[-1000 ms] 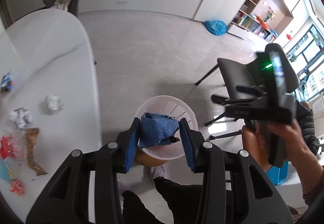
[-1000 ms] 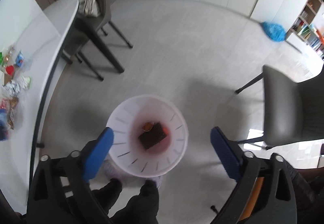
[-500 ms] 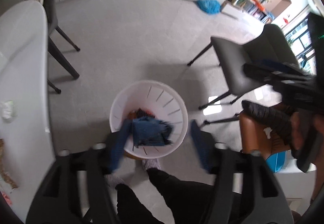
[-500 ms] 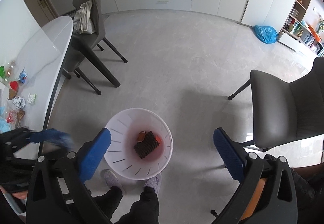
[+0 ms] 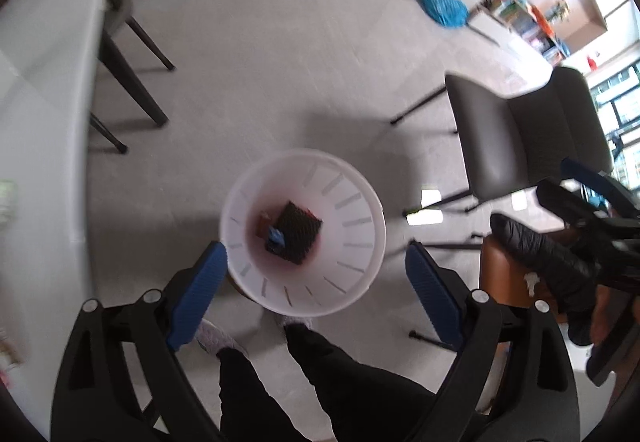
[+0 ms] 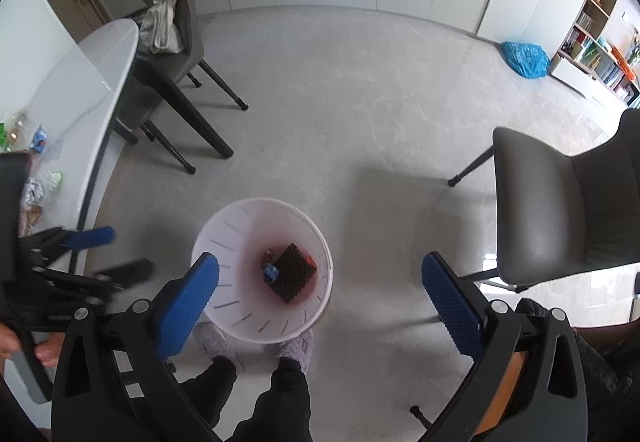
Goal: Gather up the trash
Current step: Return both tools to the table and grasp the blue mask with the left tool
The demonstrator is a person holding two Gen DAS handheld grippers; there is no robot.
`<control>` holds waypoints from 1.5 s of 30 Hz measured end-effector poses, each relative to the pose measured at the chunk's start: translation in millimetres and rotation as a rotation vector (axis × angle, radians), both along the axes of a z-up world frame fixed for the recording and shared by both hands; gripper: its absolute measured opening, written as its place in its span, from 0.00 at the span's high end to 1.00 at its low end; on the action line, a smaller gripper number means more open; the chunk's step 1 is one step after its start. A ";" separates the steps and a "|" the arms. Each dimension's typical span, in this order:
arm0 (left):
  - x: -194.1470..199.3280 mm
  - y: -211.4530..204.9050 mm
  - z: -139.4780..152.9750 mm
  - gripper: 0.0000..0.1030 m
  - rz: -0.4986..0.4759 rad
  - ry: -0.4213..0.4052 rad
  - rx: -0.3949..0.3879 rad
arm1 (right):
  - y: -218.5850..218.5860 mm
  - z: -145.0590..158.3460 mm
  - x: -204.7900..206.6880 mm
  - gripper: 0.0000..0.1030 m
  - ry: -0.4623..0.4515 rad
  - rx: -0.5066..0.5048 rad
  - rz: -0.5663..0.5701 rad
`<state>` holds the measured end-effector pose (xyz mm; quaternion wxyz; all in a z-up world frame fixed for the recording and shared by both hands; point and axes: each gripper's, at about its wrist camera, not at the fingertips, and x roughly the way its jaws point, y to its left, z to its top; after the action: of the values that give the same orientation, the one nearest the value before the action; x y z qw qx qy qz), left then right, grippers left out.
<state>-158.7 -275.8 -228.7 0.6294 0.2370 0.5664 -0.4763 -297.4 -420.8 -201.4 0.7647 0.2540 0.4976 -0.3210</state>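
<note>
A white slotted trash bin (image 5: 352,210) stands on the floor; it also shows in the right wrist view (image 6: 228,238). Inside lie a black wrapper (image 5: 300,234), an orange scrap and a small blue wrapper (image 5: 276,238), which also shows in the right wrist view (image 6: 271,272). My left gripper (image 5: 316,294) is open and empty above the bin. My right gripper (image 6: 320,302) is open and empty, also above the bin. More trash (image 6: 36,186) lies on the white table (image 6: 80,94) at the left.
Grey chairs stand to the right (image 6: 560,210) and by the table (image 6: 172,38). The person's legs and slippers (image 6: 296,346) are just below the bin. A blue bag (image 6: 524,58) lies on the floor by the far shelves.
My left gripper opened over the bin and the blue wrapper dropped from it into the bin. The right gripper stayed open, rising slightly.
</note>
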 end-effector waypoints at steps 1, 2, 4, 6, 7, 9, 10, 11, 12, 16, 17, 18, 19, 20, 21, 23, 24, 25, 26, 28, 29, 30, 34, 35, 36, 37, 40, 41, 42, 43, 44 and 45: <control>4.4 5.2 13.3 0.12 0.011 -0.015 -0.019 | 0.7 4.9 1.8 0.02 -0.010 -0.007 0.004; 9.3 11.9 28.8 0.11 0.023 -0.031 -0.043 | 2.4 12.5 5.5 0.02 -0.027 -0.018 0.013; 17.3 27.4 57.5 0.10 0.051 -0.081 -0.078 | 7.3 27.0 14.2 0.02 -0.057 -0.040 0.037; 25.3 45.6 84.4 0.09 0.098 -0.138 -0.112 | 11.9 38.7 24.1 0.02 -0.083 -0.058 0.063; 29.8 59.7 99.7 0.08 0.132 -0.170 -0.136 | 16.1 45.5 30.0 0.02 -0.100 -0.067 0.080; 38.6 88.6 123.4 0.07 0.204 -0.210 -0.165 | 27.9 61.5 46.5 0.02 -0.136 -0.089 0.127; 43.1 99.3 131.0 0.07 0.229 -0.220 -0.175 | 36.9 70.9 56.6 0.02 -0.157 -0.105 0.160; 48.2 112.6 138.1 0.07 0.262 -0.233 -0.182 | 44.0 77.4 63.4 0.02 -0.171 -0.117 0.183; 51.7 125.1 143.3 0.07 0.295 -0.246 -0.184 | 51.1 83.2 71.0 0.02 -0.183 -0.127 0.207; 69.4 183.1 154.5 0.07 0.429 -0.306 -0.171 | 82.9 100.8 105.9 0.02 -0.230 -0.139 0.317; 73.5 198.7 153.5 0.07 0.461 -0.319 -0.159 | 93.5 103.5 117.8 0.02 -0.239 -0.136 0.350; 78.0 211.3 153.1 0.07 0.489 -0.328 -0.150 | 102.2 104.9 127.0 0.02 -0.244 -0.134 0.376; 83.6 228.3 150.4 0.07 0.525 -0.336 -0.140 | 110.8 105.6 134.7 0.02 -0.247 -0.132 0.403; 88.6 241.3 147.6 0.07 0.549 -0.342 -0.133 | 124.3 105.8 147.8 0.02 -0.248 -0.131 0.444; 92.2 255.9 144.9 0.07 0.574 -0.351 -0.127 | 132.1 105.5 154.6 0.02 -0.246 -0.131 0.465; 108.3 283.9 139.9 0.07 0.623 -0.373 -0.110 | 153.7 103.8 171.6 0.02 -0.239 -0.129 0.521; 118.2 295.6 136.6 0.07 0.639 -0.382 -0.100 | 162.8 101.5 177.9 0.02 -0.235 -0.127 0.541; 126.6 305.5 135.5 0.07 0.650 -0.389 -0.095 | 175.3 100.2 186.6 0.02 -0.234 -0.123 0.566; 136.1 315.3 132.6 0.07 0.659 -0.395 -0.086 | 186.1 99.3 193.2 0.02 -0.234 -0.118 0.585; 158.7 336.2 123.3 0.08 0.673 -0.396 -0.076 | 199.6 96.3 199.9 0.02 -0.226 -0.109 0.608; 170.9 344.9 117.7 0.07 0.676 -0.392 -0.067 | 209.2 94.0 206.1 0.02 -0.220 -0.104 0.619; 181.0 350.6 112.2 0.07 0.673 -0.389 -0.064 | 217.7 91.6 211.9 0.02 -0.213 -0.095 0.626; 222.6 368.3 81.9 0.08 0.645 -0.359 -0.045 | 243.7 84.4 223.5 0.02 -0.175 -0.074 0.637; 233.5 372.8 74.0 0.11 0.645 -0.341 -0.040 | 249.2 82.7 226.3 0.02 -0.164 -0.071 0.636; 244.8 377.8 66.2 0.13 0.641 -0.312 -0.057 | 252.9 81.0 227.6 0.02 -0.156 -0.067 0.635; 251.7 379.5 60.8 0.15 0.638 -0.294 -0.068 | 256.4 79.3 230.4 0.02 -0.147 -0.065 0.632; 272.8 384.2 42.7 0.22 0.608 -0.255 -0.091 | 268.5 71.7 239.4 0.02 -0.108 -0.056 0.619; 277.8 383.4 36.6 0.26 0.588 -0.244 -0.092 | 271.2 70.1 240.9 0.02 -0.097 -0.052 0.616; 280.9 381.7 32.1 0.29 0.564 -0.232 -0.102 | 273.2 68.0 243.0 0.02 -0.087 -0.050 0.612; 285.5 380.0 28.3 0.36 0.549 -0.222 -0.107 | 275.9 66.0 245.7 0.02 -0.074 -0.048 0.606; 288.1 378.3 25.4 0.46 0.535 -0.211 -0.112 | 277.2 64.8 248.0 0.02 -0.066 -0.047 0.602; 289.4 377.7 23.7 0.51 0.523 -0.203 -0.117 | 277.9 63.8 249.7 0.02 -0.061 -0.046 0.598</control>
<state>130.7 101.9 -205.0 0.7970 0.0927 0.5138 -0.3037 -47.7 -142.9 -137.6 0.8454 0.0882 0.5199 -0.0848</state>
